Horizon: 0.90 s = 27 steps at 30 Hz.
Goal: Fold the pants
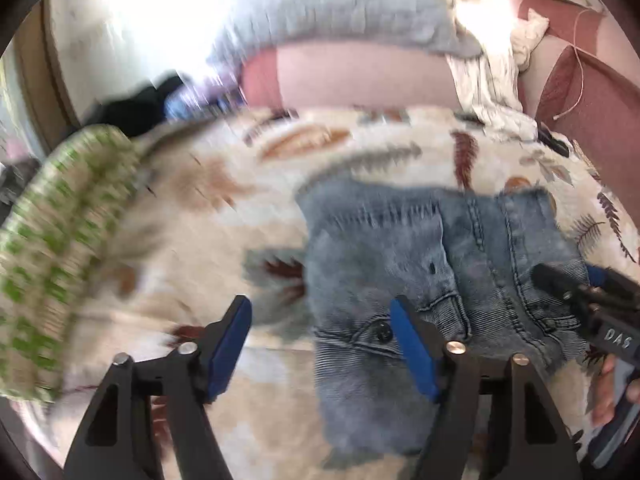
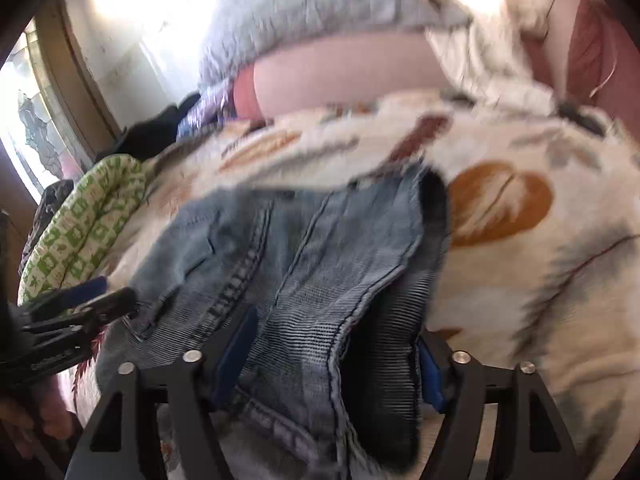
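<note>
Folded blue jeans (image 1: 420, 260) lie on a cream bedspread with a leaf print (image 1: 200, 208). My left gripper (image 1: 324, 340) is open at the jeans' left edge; its right finger (image 1: 412, 348) is over the denim by a pocket rivet, and its left finger is over the bedspread. My right gripper (image 1: 580, 296) shows at the jeans' right side, held by a hand (image 1: 604, 392). In the right wrist view the right gripper (image 2: 332, 364) stands open, with the jeans (image 2: 288, 248) bunched in the wide gap between its fingers. The left gripper (image 2: 80, 312) is low at the left.
A green-patterned cushion (image 1: 60, 240) (image 2: 80, 232) lies along the bed's left side. At the back are a grey blanket (image 1: 332, 12), a pink pillow (image 1: 360, 80), a crumpled white cloth (image 1: 492, 88) and dark clothes (image 1: 136, 108). A window (image 2: 36, 128) is far left.
</note>
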### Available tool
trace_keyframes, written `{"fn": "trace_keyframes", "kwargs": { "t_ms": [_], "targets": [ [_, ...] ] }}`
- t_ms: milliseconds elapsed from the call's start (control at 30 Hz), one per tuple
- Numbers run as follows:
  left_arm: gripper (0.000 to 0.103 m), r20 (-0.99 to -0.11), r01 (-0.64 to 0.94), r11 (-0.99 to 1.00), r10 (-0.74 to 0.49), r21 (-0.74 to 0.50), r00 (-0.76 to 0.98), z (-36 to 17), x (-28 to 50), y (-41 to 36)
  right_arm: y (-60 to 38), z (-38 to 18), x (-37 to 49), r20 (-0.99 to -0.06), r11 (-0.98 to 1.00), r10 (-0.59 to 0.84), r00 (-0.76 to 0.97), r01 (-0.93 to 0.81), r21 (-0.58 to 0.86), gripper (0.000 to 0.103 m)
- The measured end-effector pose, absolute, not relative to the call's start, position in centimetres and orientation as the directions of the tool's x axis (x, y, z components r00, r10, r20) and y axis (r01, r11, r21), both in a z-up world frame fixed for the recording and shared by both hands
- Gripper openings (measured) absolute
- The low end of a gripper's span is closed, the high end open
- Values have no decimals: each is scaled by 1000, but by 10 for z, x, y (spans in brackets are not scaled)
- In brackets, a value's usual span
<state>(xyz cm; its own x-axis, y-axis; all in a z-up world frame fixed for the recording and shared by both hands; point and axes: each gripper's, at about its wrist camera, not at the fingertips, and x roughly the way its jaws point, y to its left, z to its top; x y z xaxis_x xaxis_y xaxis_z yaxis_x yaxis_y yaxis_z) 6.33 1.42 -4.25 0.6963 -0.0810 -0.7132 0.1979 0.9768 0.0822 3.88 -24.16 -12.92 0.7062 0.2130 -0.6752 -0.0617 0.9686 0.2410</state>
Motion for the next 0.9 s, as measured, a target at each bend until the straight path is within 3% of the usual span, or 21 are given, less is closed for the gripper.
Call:
{"fn": "trace_keyframes", "kwargs": {
  "t_ms": [367, 533, 900],
  "targets": [
    [85, -529, 128, 980, -30, 150, 848, 40, -11, 21, -247, -55, -43, -373, 990, 111, 921, -69, 124, 87],
    [86, -478, 129, 983, -51, 132, 877, 65, -34, 21, -249, -38, -73, -316, 985, 101, 943, -50, 166, 90],
    [91, -396, 109, 987, -55, 116, 917, 94, -67, 18, -235, 16, -137, -151, 995, 62, 987, -49, 86, 102]
  ]
}}
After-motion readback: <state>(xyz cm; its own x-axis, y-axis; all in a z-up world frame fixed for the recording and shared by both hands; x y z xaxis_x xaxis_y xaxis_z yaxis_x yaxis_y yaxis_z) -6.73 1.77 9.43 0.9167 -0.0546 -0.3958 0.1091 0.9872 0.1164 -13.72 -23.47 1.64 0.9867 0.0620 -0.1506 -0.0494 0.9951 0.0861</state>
